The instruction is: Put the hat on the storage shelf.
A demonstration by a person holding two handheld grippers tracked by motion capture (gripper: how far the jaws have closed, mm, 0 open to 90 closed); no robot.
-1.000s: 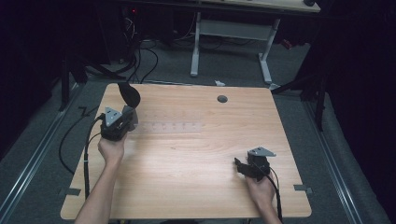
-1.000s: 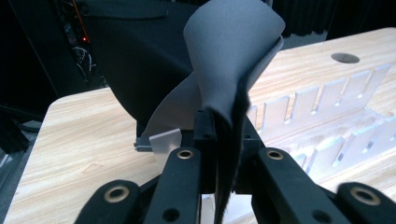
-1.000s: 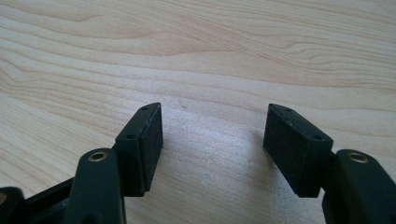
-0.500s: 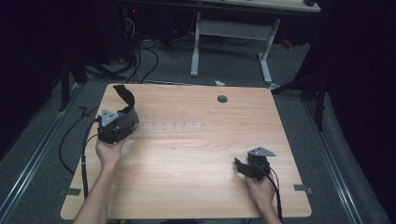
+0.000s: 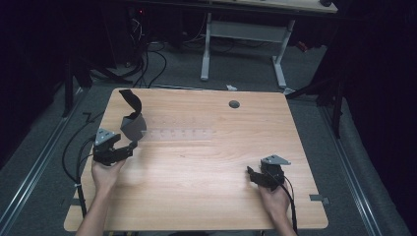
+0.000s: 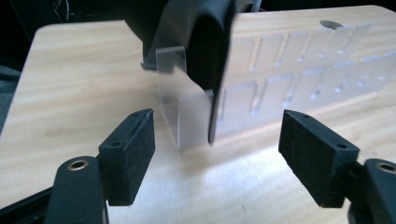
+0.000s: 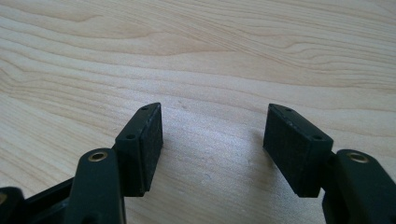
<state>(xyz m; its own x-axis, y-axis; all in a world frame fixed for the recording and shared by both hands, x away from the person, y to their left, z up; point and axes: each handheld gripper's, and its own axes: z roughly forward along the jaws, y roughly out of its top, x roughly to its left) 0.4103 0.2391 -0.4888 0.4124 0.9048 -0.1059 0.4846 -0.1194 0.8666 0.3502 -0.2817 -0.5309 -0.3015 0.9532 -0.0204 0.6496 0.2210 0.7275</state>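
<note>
My left claw [image 5: 129, 145] has pulled back toward the near-left part of the table since a moment ago, when it sat up against the clear piece; now its jaws stand wide apart with nothing between them. In the left claw view the two black pads [image 6: 131, 151] frame the object without touching it.

Just beyond that claw stands a clear plastic rack with rows of rectangular slots [image 6: 299, 79], upright on the light wooden table [image 5: 206, 196] near its left edge. A black curved strap-like piece [image 5: 131, 99] rises from its left end toward the far-left corner; in the left claw view this black part [image 6: 212, 56] overlaps the clear panel. I cannot tell whether the slots hold anything.

My right claw [image 5: 254, 175] rests near the near-right corner, as before, jaws wide apart over bare wood; its pads [image 7: 144, 140] touch nothing.

A small dark round hole [image 5: 234, 104] sits in the table near the far edge.
</note>
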